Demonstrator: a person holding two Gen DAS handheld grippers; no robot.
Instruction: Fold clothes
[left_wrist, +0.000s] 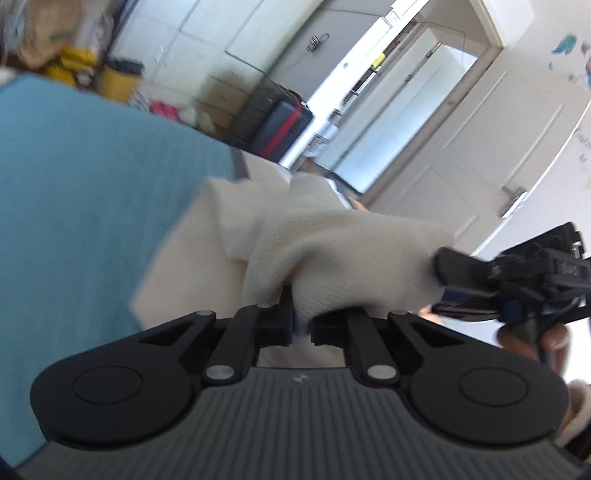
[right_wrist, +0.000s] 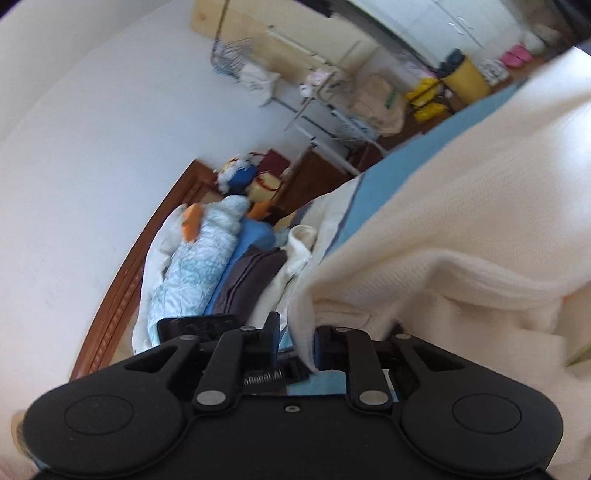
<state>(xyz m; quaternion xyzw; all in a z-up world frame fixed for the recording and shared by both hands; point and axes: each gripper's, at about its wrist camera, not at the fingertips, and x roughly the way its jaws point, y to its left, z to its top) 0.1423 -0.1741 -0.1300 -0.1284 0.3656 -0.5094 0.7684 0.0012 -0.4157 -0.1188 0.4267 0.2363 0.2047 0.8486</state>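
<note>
- A blue sheet (left_wrist: 92, 192) is covering the bed, filling the left of the left wrist view and running as a band (right_wrist: 399, 177) across the right wrist view.
- A cream knit garment (left_wrist: 332, 240) is hanging bunched above the sheet, just ahead of the left tongs (left_wrist: 300, 325); in the right wrist view it is filling the right side (right_wrist: 461, 240) and draping down over the right tongs (right_wrist: 295, 345).
- The left tongs are pinching a fold of the garment, jaws nearly together with cloth bulging out on both sides.
- The right tongs are standing narrow with an edge of the garment passing between the jaws; the cloth is lying against the right jaw, and whether both pads are pressing on it I cannot tell.
- In the left wrist view the right tongs (left_wrist: 448, 264) are reaching in from the right, tips touching the garment's right end, with fingers (left_wrist: 554, 338) of a hand showing under them.
- A pale blue plush toy (right_wrist: 199, 258) is lying on folded bedding at the far left, against a wooden headboard (right_wrist: 122, 291).
- A yellow bin (right_wrist: 467, 79) is standing far off on the floor.
</note>
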